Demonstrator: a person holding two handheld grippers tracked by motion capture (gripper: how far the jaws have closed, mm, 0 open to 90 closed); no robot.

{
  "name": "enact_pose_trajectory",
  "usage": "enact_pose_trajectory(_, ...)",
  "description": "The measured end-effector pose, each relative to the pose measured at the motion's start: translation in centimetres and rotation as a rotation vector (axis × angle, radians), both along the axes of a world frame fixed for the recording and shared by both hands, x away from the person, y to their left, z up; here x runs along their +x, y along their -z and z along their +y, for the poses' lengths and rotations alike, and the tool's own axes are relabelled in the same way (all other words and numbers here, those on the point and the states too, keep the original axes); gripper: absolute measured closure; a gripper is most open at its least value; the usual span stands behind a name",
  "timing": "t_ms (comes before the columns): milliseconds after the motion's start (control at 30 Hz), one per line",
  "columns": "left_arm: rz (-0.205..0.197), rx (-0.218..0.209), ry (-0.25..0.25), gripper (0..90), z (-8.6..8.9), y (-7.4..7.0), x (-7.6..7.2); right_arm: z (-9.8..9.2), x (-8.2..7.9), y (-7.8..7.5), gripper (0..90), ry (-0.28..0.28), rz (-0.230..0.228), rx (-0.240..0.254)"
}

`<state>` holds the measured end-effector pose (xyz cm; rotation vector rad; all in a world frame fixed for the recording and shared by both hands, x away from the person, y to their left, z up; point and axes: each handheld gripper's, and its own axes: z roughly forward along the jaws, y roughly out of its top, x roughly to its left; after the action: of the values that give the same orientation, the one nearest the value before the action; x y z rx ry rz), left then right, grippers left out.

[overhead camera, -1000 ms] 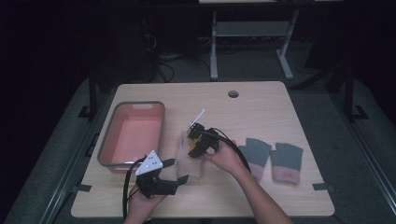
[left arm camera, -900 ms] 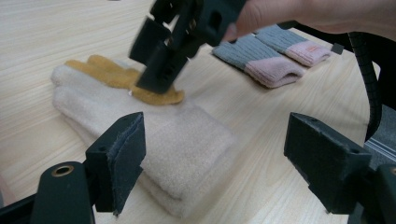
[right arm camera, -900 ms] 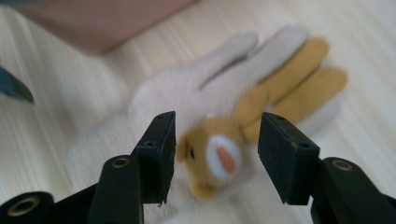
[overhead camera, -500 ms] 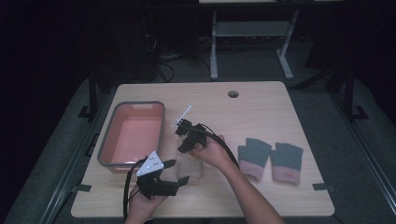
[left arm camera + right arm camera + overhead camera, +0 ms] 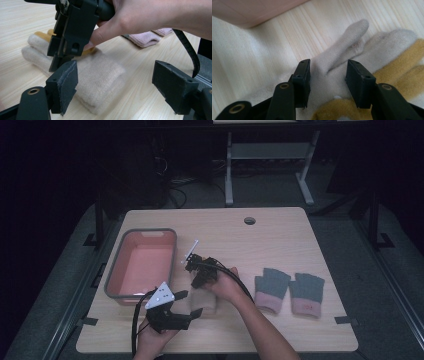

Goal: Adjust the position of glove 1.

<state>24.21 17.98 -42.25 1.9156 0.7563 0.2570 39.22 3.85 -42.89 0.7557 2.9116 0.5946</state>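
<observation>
A cream glove (image 5: 205, 301) with mustard-yellow patches lies flat near the table's front; its cuff (image 5: 100, 80) faces my left gripper (image 5: 190, 303). That gripper (image 5: 120, 87) stands open and wide, and the cuff reaches in beside its left pad (image 5: 65, 83). My right gripper (image 5: 196, 281) points down onto the glove (image 5: 384, 55). Its jaws (image 5: 328, 77) straddle the base of the thumb (image 5: 347, 42) and have just been opening; the fabric between them lies flat, not pinched. In the left gripper view the right gripper (image 5: 57, 65) rests its tips on the glove.
A pink bin (image 5: 120, 270) with a grey rim stands at the left, close to both grippers. Two grey gloves with pink cuffs (image 5: 272, 287) (image 5: 306, 292) lie side by side at the right. A round cable hole (image 5: 249, 220) sits near the far edge.
My right gripper has moved left and down over the cream glove, nearer the bin. The left gripper has kept its place.
</observation>
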Motion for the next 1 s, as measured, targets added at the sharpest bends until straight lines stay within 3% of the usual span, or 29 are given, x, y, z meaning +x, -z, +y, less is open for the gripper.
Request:
enact_pose_trajectory(267, 0.018, 0.008, 0.007, 20.7, -0.4, 0.3, 0.1, -2.0, 0.0, -0.1, 54.3, 0.028, 0.008, -0.024)
enact_pose_trajectory(533, 0.026, 0.019, 0.012, 20.7, -0.7, 0.4, 0.0, -4.0, -0.2, -0.1, 54.0, 0.058, 0.008, -0.010)
enact_pose_trajectory(733, 0.063, 0.005, 0.026, 20.9, -1.2, 0.7, 0.3, -6.0, -0.7, -0.1, 53.4, 0.084, 0.007, -0.011)
enact_pose_trajectory(867, 0.073, 0.004, 0.024, 20.9, -1.5, 0.7, 0.5, -6.7, -0.8, -0.3, 47.8, 0.097, 0.026, 0.023)
enact_pose_trajectory(1000, 0.128, -0.009, 0.015, 20.9, -2.2, 0.8, 1.2, -8.1, -1.2, -1.4, 38.3, 0.141, 0.018, 0.092)
